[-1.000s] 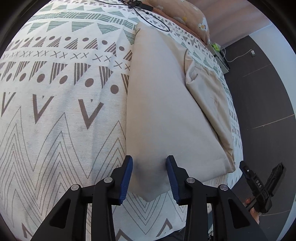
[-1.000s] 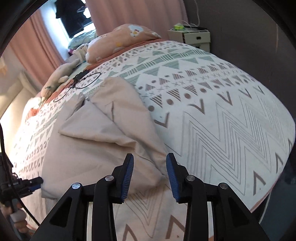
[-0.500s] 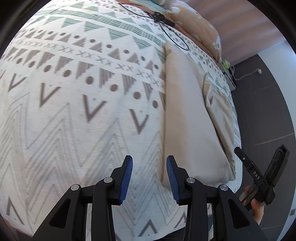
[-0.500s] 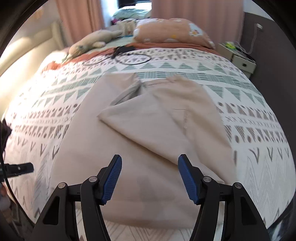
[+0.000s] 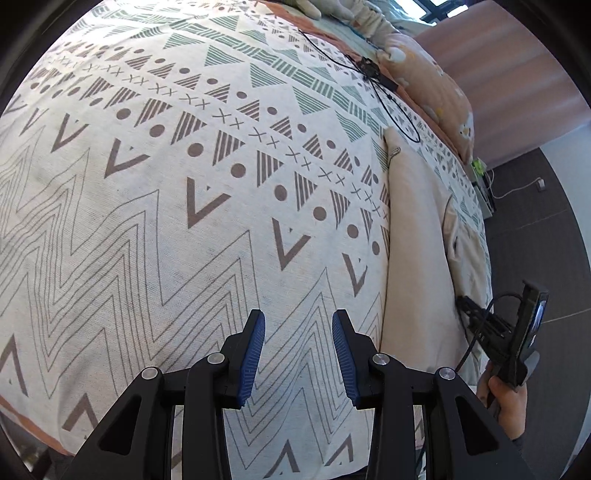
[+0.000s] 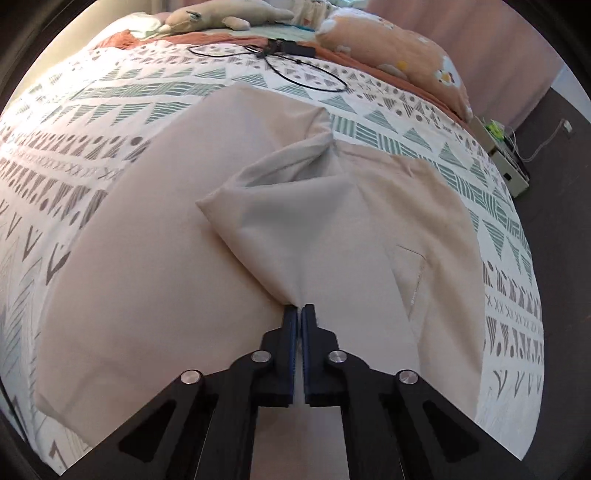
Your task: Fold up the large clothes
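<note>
The garment [image 6: 177,266] lies on the bedspread [image 5: 155,229], the pillow [image 6: 402,48] behind it.

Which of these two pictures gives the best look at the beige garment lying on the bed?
The right wrist view: the beige garment fills the picture, folds visible, one fold pinched in the right gripper. The left wrist view shows only a narrow strip at its edge.

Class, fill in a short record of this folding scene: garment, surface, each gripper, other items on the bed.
garment: beige trousers, spread flat, one corner lifted
surface: patterned bedspread
right gripper: shut on a fold of the trousers
left gripper: open, over bare bedspread, trousers to its right
other items: black cable, peach pillow, plush toy
</note>
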A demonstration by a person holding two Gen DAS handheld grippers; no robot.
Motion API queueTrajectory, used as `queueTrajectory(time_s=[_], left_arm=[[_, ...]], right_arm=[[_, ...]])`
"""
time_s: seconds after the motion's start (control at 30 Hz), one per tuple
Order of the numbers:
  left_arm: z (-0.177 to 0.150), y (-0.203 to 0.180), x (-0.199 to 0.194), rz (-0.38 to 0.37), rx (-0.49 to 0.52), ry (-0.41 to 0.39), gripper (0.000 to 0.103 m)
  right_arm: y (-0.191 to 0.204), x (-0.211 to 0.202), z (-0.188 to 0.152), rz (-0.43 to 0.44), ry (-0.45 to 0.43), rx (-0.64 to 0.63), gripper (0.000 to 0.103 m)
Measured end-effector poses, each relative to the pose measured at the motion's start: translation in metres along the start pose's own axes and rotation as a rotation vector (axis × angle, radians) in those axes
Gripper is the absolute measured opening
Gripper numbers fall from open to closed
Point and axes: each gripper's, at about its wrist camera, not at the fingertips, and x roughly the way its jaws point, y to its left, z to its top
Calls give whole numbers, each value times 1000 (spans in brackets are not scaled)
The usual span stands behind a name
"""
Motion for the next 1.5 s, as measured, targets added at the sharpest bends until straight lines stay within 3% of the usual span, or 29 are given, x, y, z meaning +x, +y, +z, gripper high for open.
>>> queueTrajectory(time_s=[0.27,0.43,0.67,0.7,0.73,0.8,0.83,1.03,1.17,1.5], left_arm=[[0,-6,8,11,1,21,39],[0,-13,11,15,13,22,39],[13,-33,23,23,49,20,39],[15,-38,26,23,56,20,39],[18,-43,28,25,65,21,39],[22,-53,33,25,82,23,39],[24,-58,35,22,91,24,39],[40,-79,58,5,105,42,40],[52,-93,78,-48,88,54,40],[82,-132,134,-82,108,99,40]], right_arm=[[-60,-43,21,-21,-133,75,2],[-112,-53,29,-21,-159,173,2],[-164,-35,37,-26,-149,269,2],[-171,-33,37,-54,-144,285,8],[-180,-27,37,-73,-124,310,21],[-197,-22,32,-27,-119,373,42],[-205,-20,29,15,-131,403,46],[-217,11,16,198,-87,458,47],[-214,42,19,296,-29,472,47],[-221,96,36,311,3,481,47]])
